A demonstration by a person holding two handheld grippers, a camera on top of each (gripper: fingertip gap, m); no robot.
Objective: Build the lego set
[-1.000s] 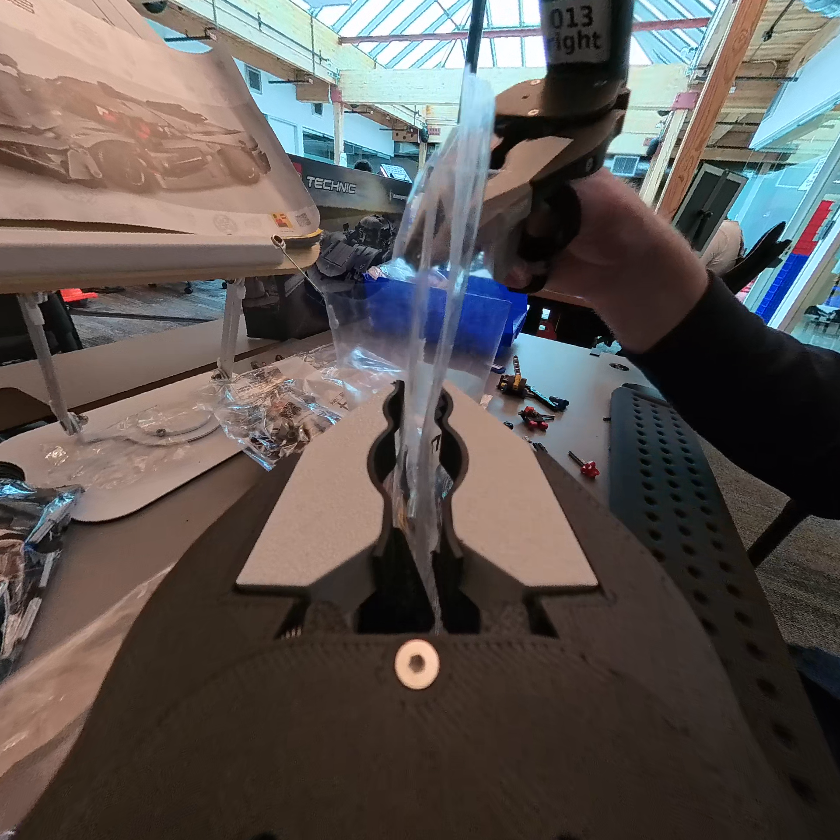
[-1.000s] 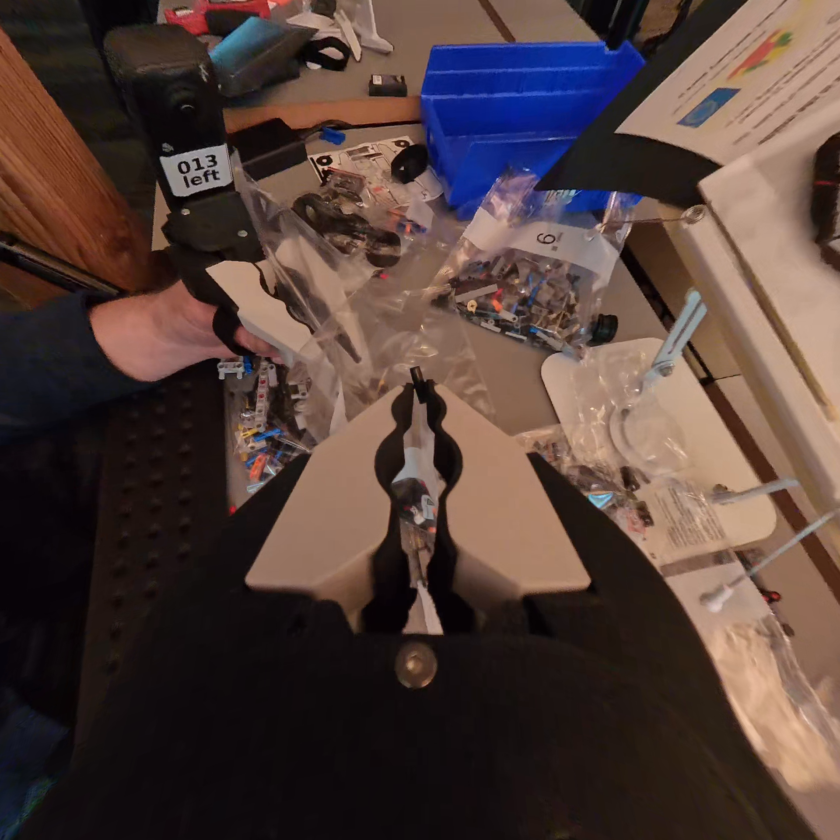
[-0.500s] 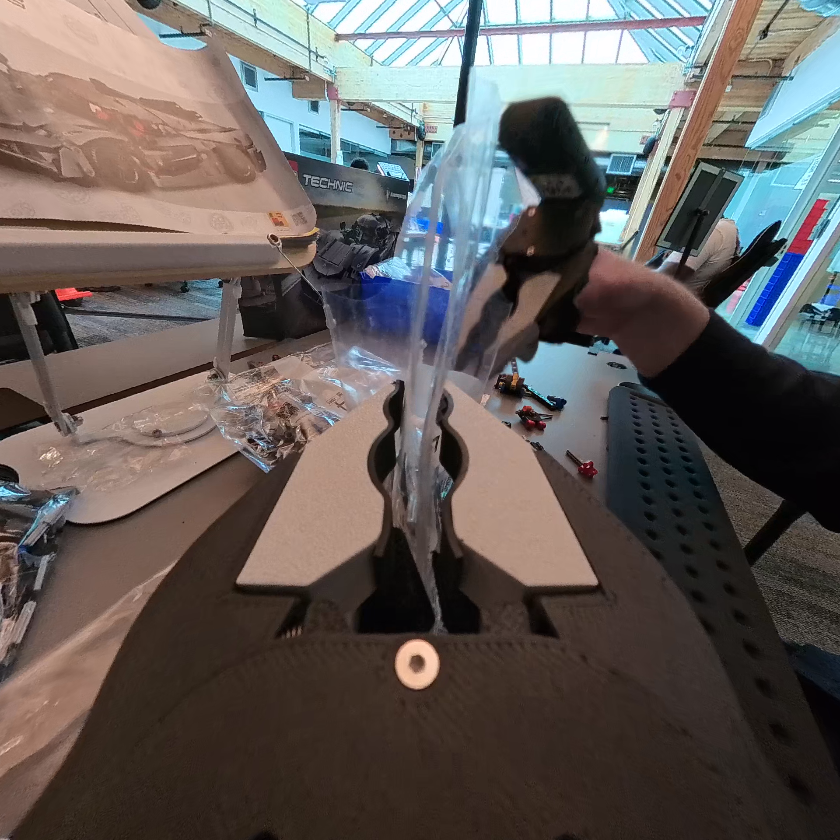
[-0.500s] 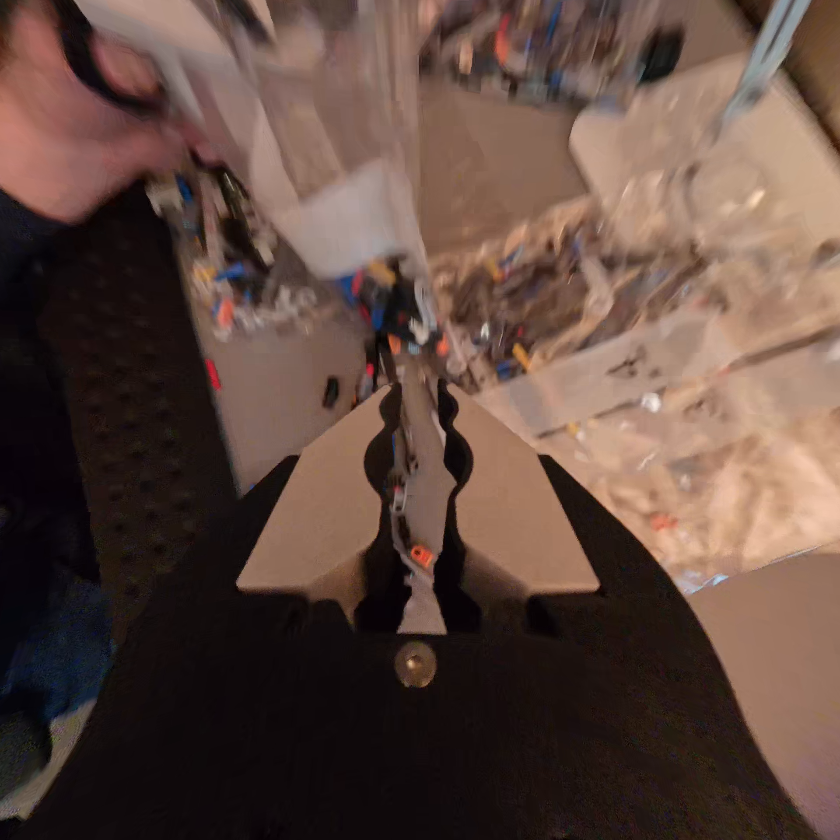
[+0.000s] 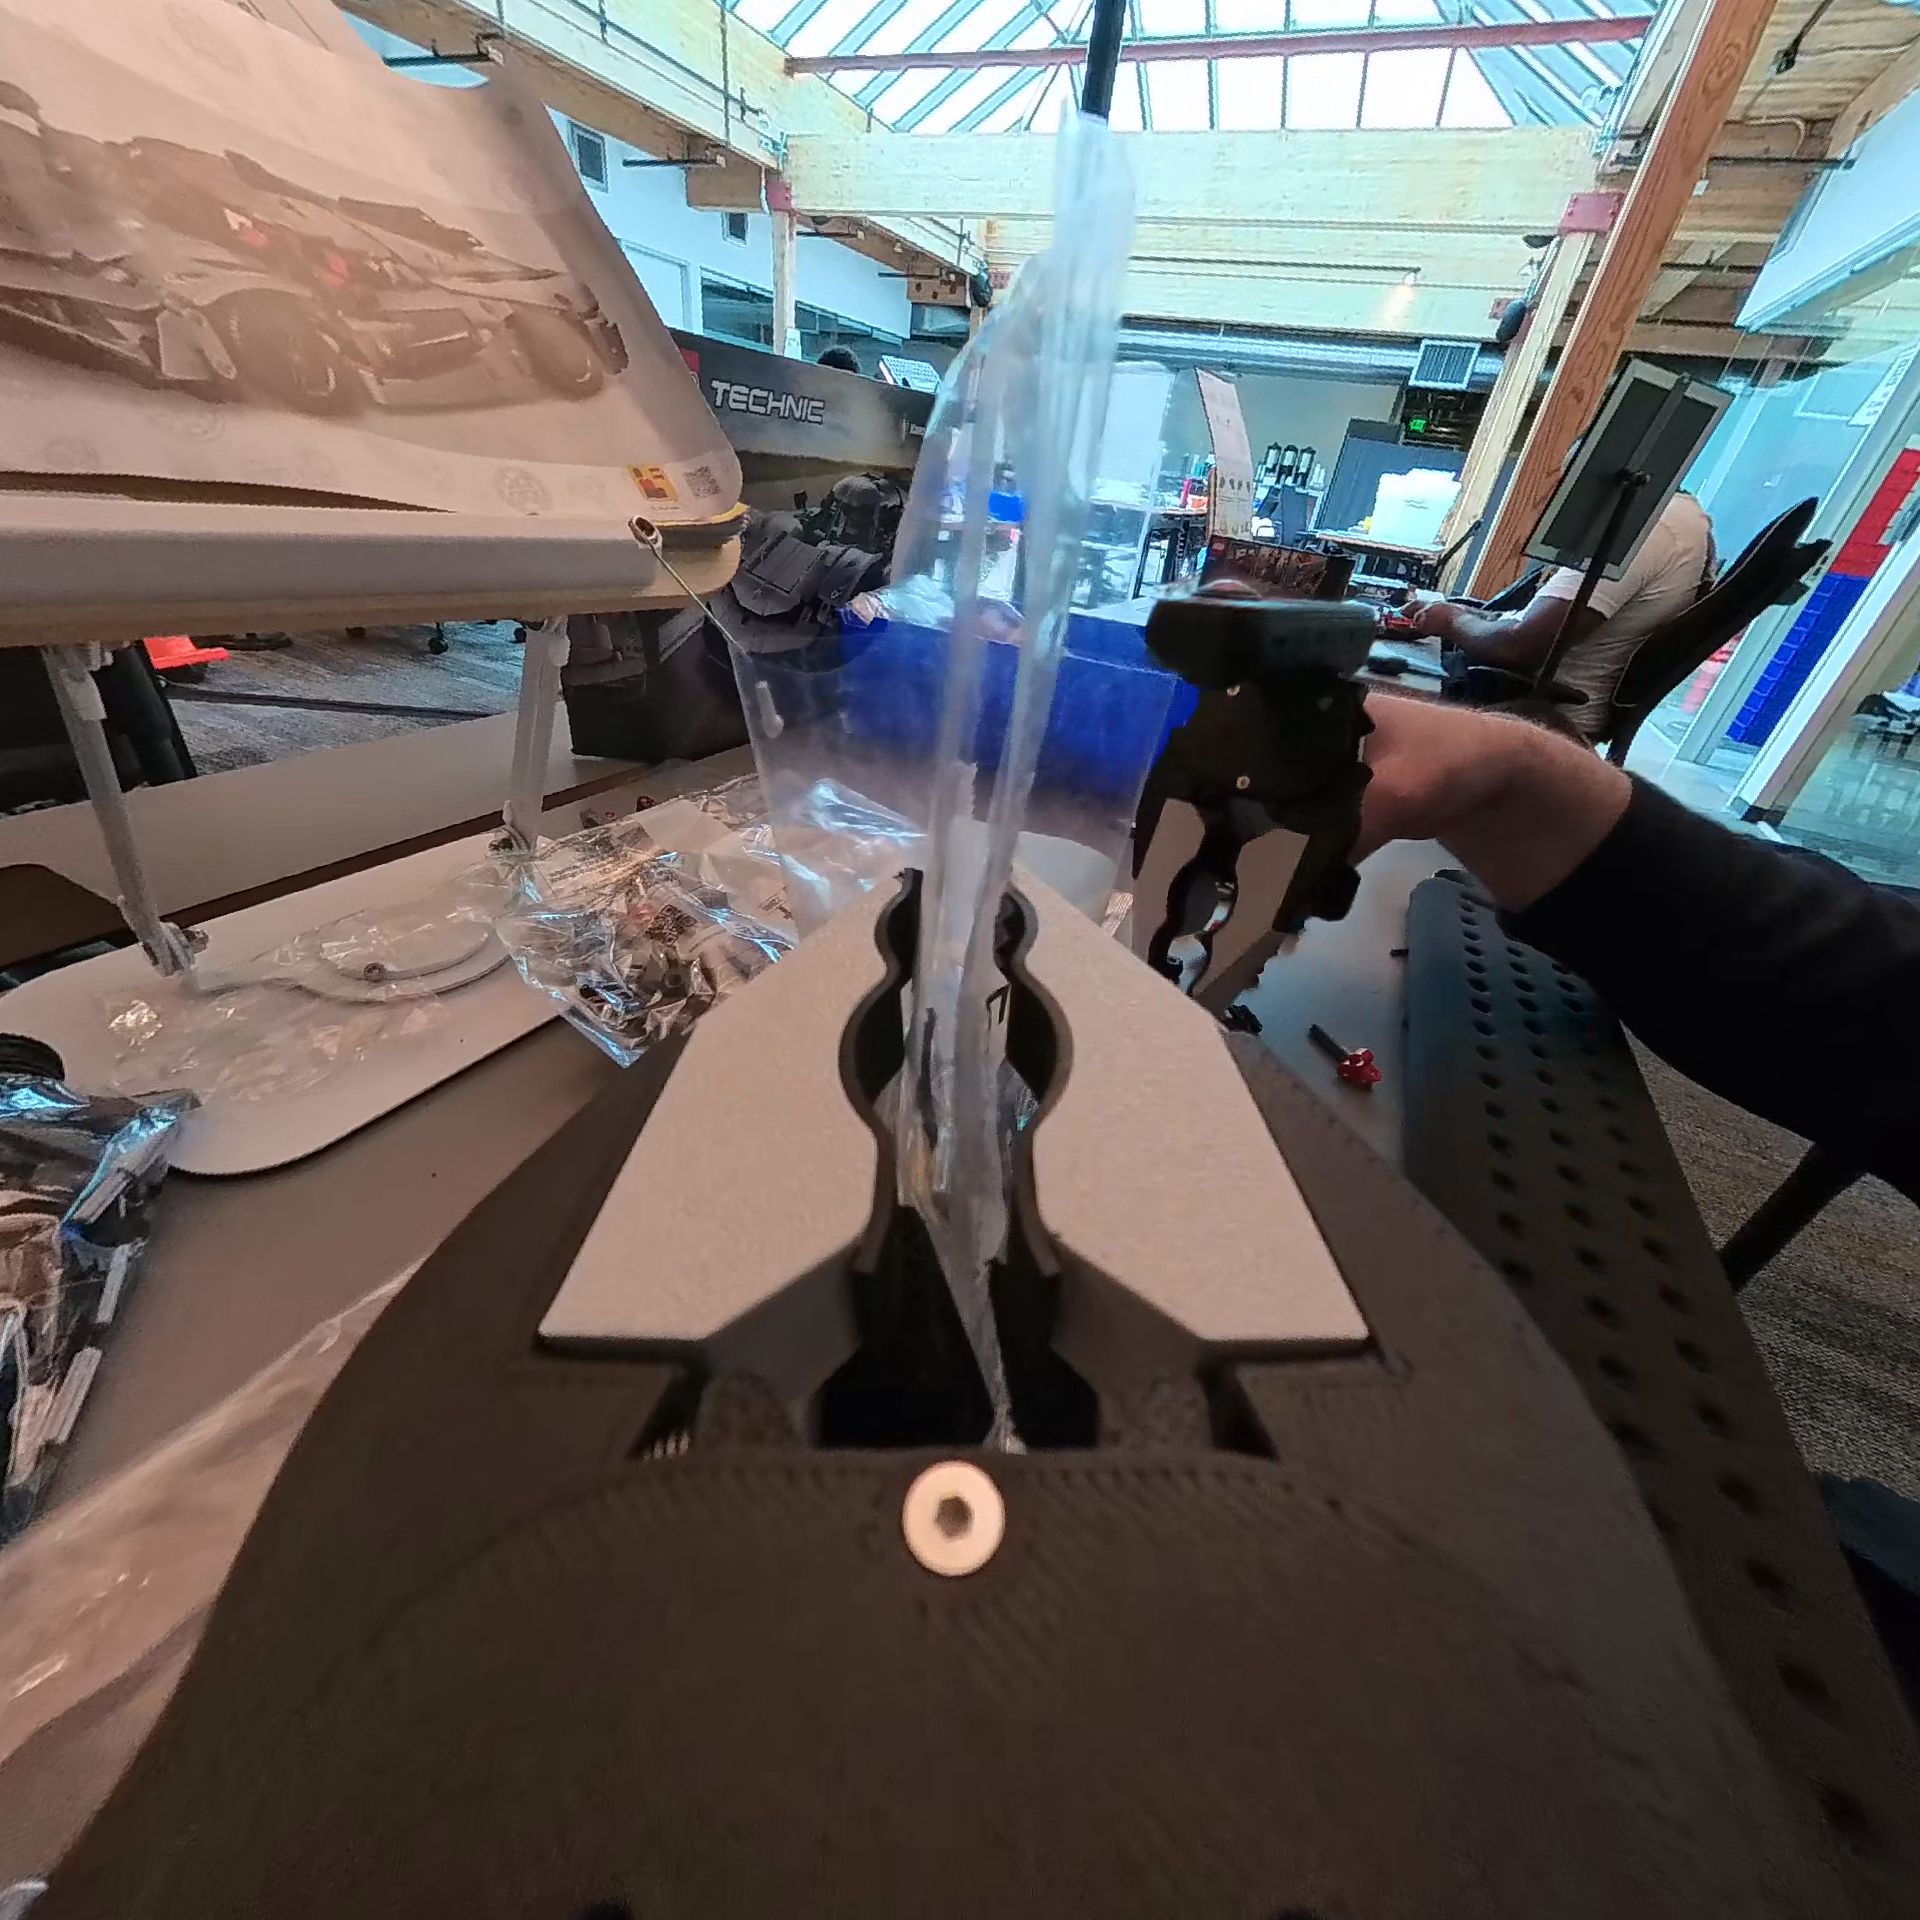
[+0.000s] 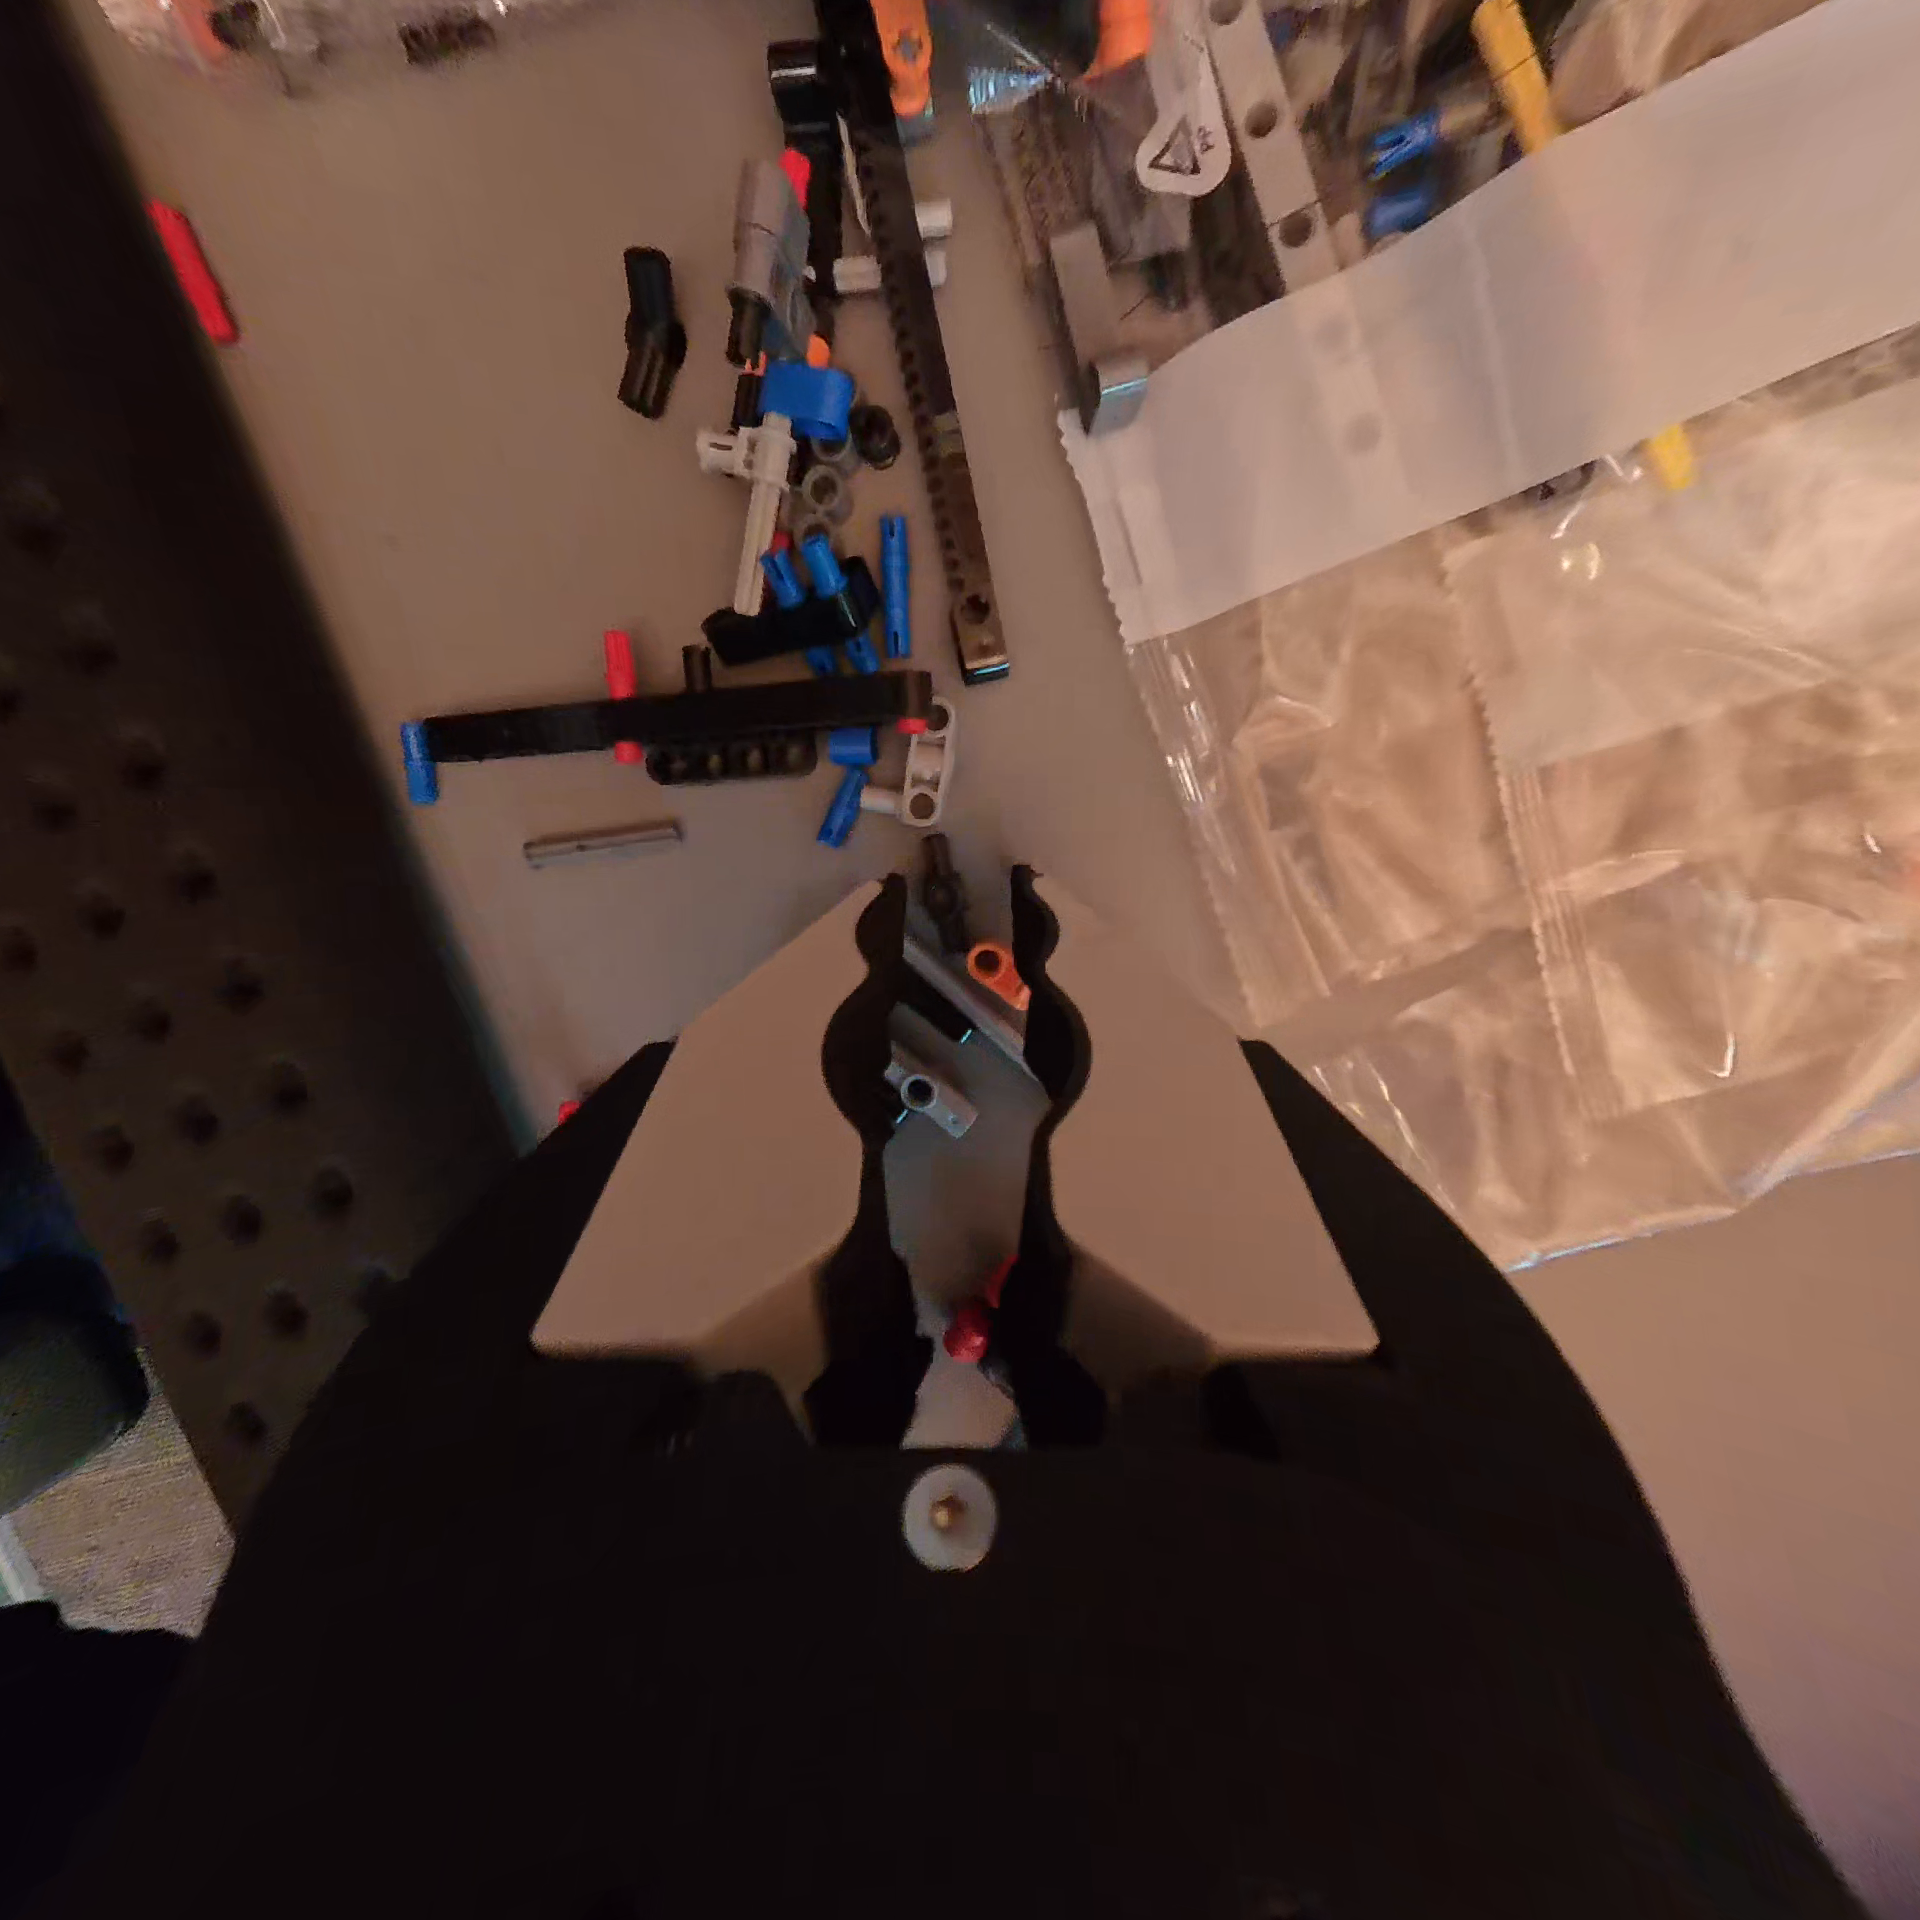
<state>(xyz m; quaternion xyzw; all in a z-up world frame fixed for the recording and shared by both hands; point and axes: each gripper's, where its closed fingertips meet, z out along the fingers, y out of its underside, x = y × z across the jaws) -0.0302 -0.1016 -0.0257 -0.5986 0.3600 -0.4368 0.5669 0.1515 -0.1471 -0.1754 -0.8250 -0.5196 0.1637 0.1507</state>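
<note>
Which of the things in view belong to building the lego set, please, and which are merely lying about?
Belonging to the job:
- clear plastic bag pinched in the left hand-held gripper
- loose lego pieces under the open right hand-held gripper
- instruction booklet on its stand
- unopened parts bags

Lying about:
- blue bin
- perforated chair seat

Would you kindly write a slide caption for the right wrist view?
Right gripper open above loose Lego pieces scattered on the table, clear plastic bags alongside.
</note>
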